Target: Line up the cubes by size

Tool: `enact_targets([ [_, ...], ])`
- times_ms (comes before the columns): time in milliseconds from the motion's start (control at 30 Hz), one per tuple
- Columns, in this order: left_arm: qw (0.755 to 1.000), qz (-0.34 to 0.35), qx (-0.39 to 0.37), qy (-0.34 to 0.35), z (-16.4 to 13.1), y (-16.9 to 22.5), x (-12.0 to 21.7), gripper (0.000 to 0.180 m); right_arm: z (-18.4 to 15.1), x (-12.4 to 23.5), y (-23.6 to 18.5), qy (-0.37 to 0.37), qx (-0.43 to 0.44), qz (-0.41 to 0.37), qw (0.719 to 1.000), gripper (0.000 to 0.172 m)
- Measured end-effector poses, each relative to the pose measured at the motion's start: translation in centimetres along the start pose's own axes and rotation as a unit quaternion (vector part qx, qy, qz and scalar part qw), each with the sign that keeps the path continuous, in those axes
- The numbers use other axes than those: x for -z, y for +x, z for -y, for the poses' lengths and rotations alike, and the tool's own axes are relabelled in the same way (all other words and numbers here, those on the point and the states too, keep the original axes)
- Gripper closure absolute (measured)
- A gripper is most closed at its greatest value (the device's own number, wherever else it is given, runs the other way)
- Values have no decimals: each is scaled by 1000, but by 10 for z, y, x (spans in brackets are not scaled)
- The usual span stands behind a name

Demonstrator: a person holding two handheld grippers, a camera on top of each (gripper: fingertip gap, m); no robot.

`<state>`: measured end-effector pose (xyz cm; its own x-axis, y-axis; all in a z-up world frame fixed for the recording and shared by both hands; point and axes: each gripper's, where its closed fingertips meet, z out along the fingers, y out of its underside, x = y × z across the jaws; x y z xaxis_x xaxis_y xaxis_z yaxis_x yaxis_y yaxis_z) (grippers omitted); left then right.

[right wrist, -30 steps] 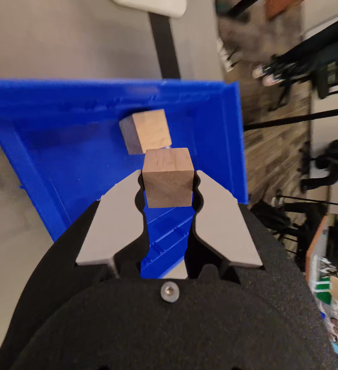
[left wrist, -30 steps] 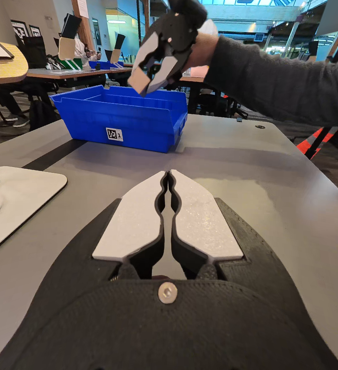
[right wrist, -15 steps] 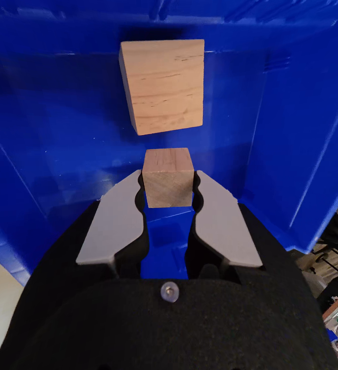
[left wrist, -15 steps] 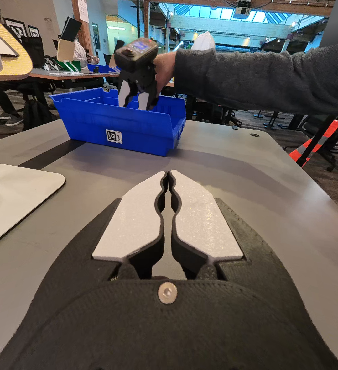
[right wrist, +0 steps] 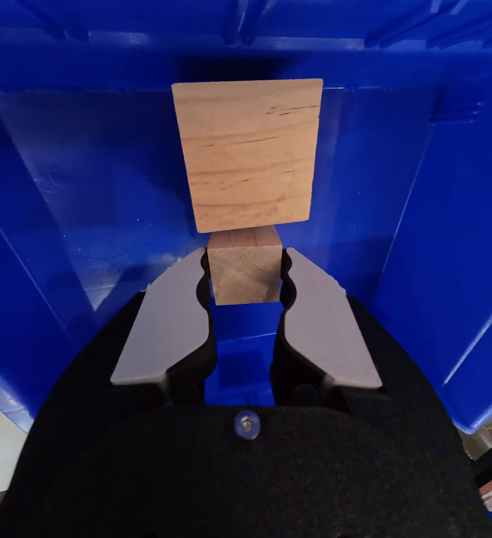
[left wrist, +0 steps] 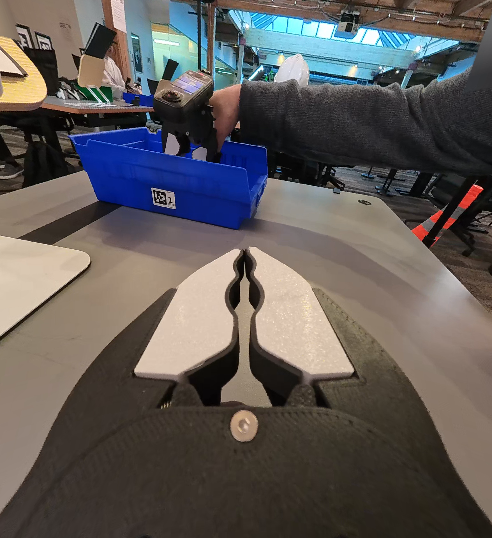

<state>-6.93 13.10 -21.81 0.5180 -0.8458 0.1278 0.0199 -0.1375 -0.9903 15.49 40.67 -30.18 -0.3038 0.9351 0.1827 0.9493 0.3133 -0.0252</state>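
While right tongs (right wrist: 245,270) grip small cube (right wrist: 246,281), larger cube (right wrist: 246,154) blocks ahead.

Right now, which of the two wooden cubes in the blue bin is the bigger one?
The lighter cube lying on the bin floor is bigger; the smaller, darker cube is clamped in the right gripper.
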Motion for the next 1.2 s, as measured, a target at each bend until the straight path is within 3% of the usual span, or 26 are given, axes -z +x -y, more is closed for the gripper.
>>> enact_targets([
  [500, 1000, -5, 6, 1, 0, 0, 0, 180, 2, -3, 1, 8, 4, 6, 1000, 125],
  [733, 1000, -8, 6, 2, 0, 0, 0, 180, -2, 10, 8, 12, -7, -23, 1000, 108],
  [833, 1000, -8, 7, 2, 0, 0, 0, 180, -2, 39, 14, 32, -19, -64, 997, 107],
  [1000, 1000, -8, 9, 3, 0, 0, 0, 179, 19, 127, 5, 123, -48, -193, 972, 115],
  [1200, 1000, -4, 6, 1, 0, -1, 0, 176, 84, 193, -61, 212, -26, -306, 928, 132],
])
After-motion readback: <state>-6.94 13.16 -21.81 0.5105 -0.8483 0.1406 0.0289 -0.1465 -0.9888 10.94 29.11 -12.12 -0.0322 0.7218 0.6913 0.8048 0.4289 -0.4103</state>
